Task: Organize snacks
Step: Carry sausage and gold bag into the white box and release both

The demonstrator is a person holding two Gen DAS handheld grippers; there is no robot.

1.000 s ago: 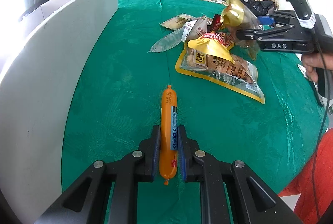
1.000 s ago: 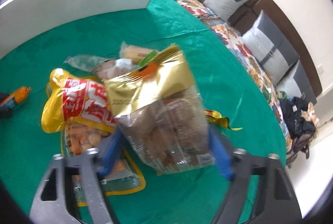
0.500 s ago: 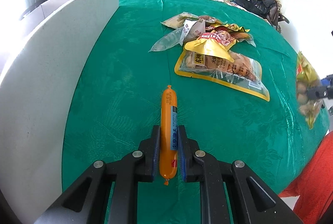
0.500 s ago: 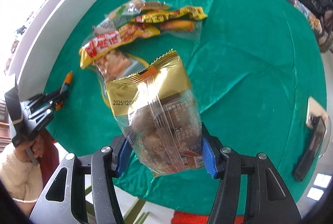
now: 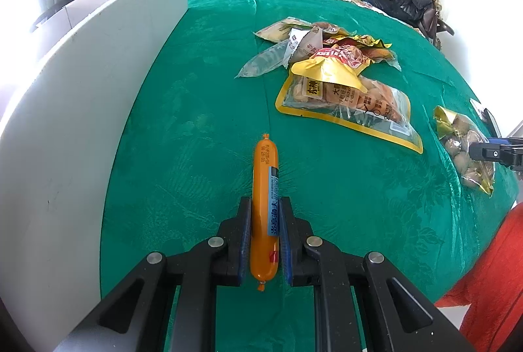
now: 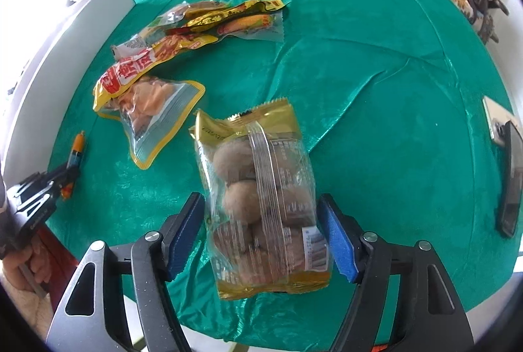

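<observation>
While open, green cloth [image 6: 376, 74] perhaps clear.

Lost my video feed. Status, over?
Left hand-held gripper shut on sausage. Right hand-held gripper opening, gold bag between its pads, lying on green cloth. Nothing in the way.

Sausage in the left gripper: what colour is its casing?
Orange, with a blue label strip along the sausage. It shows best in the left wrist view.

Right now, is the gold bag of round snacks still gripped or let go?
Let go. The gold snack bag lies flat on the green tablecloth; the right gripper is opening, with gaps between its blue pads and the bag.
</observation>
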